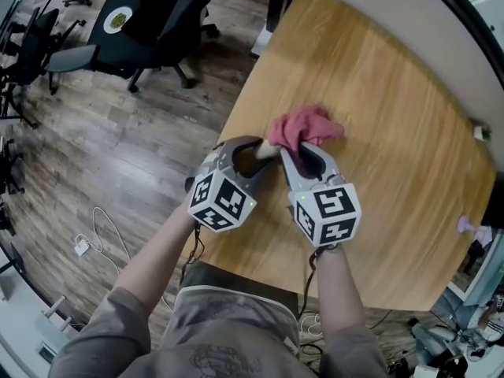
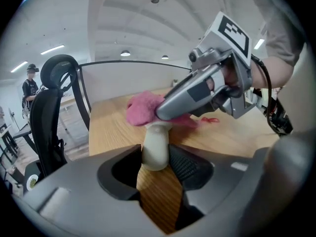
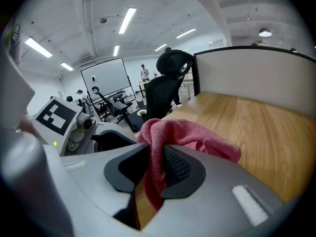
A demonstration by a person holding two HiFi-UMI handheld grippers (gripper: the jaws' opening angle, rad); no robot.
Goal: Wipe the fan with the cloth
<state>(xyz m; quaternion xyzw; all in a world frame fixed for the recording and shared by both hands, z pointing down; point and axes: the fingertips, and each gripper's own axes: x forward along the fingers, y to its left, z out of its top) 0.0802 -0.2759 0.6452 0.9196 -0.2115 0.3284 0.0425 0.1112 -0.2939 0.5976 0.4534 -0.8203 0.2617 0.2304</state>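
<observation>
A small white fan lies on the wooden table (image 1: 378, 93), its head hidden under a pink cloth (image 1: 305, 127). Only its white handle (image 2: 155, 149) shows. My left gripper (image 2: 155, 158) is shut on that handle, both pads against it, at the table's left edge (image 1: 250, 150). Just to its right, my right gripper (image 1: 303, 152) is shut on the cloth (image 3: 187, 137), a fold of which hangs down between its pads (image 3: 175, 164). In the left gripper view the right gripper's fingers (image 2: 192, 95) reach across over the cloth (image 2: 140, 110), just above the handle's top.
A grey partition runs along the table's far side. Black office chairs (image 1: 150, 22) stand on the wood floor at left, where a white cable and plug (image 1: 83, 246) lie. A small pink object (image 1: 468, 225) sits near the table's right edge. A person (image 2: 29, 88) stands far off.
</observation>
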